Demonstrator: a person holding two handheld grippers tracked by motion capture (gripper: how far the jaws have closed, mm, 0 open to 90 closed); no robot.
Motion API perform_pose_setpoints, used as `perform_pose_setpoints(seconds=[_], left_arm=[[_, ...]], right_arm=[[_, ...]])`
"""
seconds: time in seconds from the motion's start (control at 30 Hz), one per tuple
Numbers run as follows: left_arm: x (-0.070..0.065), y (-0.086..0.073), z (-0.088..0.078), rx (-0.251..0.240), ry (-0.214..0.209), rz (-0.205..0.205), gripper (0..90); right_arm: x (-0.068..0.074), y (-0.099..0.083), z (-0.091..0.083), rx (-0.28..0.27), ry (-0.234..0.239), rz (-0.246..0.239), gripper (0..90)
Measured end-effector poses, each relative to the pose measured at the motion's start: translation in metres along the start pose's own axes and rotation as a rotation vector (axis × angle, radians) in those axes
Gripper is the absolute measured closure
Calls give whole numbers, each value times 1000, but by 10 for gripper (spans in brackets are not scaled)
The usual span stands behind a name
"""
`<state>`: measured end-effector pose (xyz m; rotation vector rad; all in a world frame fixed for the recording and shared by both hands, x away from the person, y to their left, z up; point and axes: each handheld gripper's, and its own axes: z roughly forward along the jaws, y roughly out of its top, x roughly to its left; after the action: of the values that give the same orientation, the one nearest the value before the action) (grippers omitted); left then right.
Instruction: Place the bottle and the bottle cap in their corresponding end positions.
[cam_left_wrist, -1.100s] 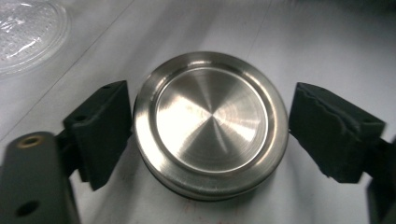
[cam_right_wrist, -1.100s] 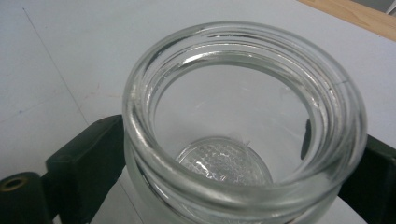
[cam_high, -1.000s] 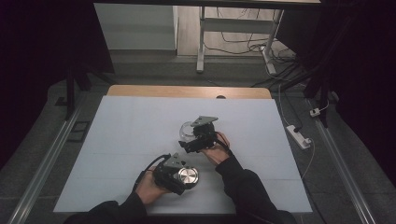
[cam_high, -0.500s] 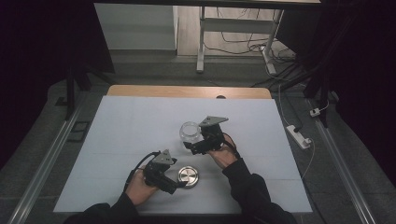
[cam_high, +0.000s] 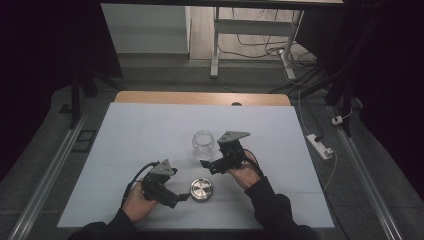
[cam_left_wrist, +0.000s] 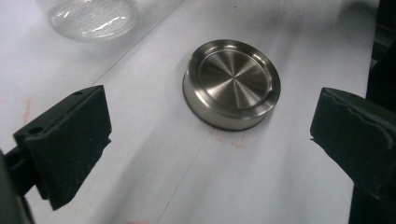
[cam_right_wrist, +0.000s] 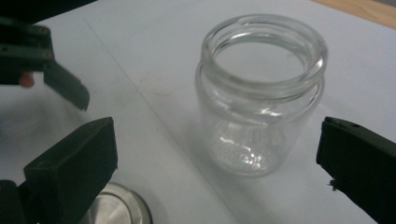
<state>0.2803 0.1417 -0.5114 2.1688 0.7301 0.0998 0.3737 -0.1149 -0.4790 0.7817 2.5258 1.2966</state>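
Left tool: jaws spread wide, having just been opening, with nothing gripped; in the left gripper view the metal lid lies flat on the white desk ahead of and between the pads, untouched. Right tool: jaws likewise fully apart and empty; in the right gripper view the glass jar stands upright and open-mouthed between the two pads, clear of both. In the high view the jar stands at about 11 o'clock of the right tool, just beside it, and the lid lies at 3 o'clock of the left tool, near its tips; lid and jar are apart, the lid at 6 o'clock of the jar. Assessment of handling: the jar is rigid, smooth and breakable, likely to slip under hard pads; best taken across the body below the thick rim, with moderate pressure. The lid is stiff, low and polished, offering only a shallow side wall; grip across its diameter at the edge. Surroundings: the desk surface near both items carries nothing else. The one obstruction is the opposite tool, each lying close to the other's approach path.
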Motion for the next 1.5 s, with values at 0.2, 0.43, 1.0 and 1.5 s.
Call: perform_pose_setpoints(seconds=[0.2, 0.43, 1.0, 1.5], left_arm=[[5, -6, -13, -23, 7, -19, 0], [9, -15, -25, -30, -1, -40, 0], [14, -43, -61, -83, 39, -114, 0], [16, -74, -92, -112, 113, -191, 0]], right_arm=[[8, -7, -7, 7, 1, -21, 0], [14, -12, -20, -12, -13, -29, 0], [17, -37, -62, -34, -59, 7, 0], [14, -73, -102, -35, -145, 46, 0]])
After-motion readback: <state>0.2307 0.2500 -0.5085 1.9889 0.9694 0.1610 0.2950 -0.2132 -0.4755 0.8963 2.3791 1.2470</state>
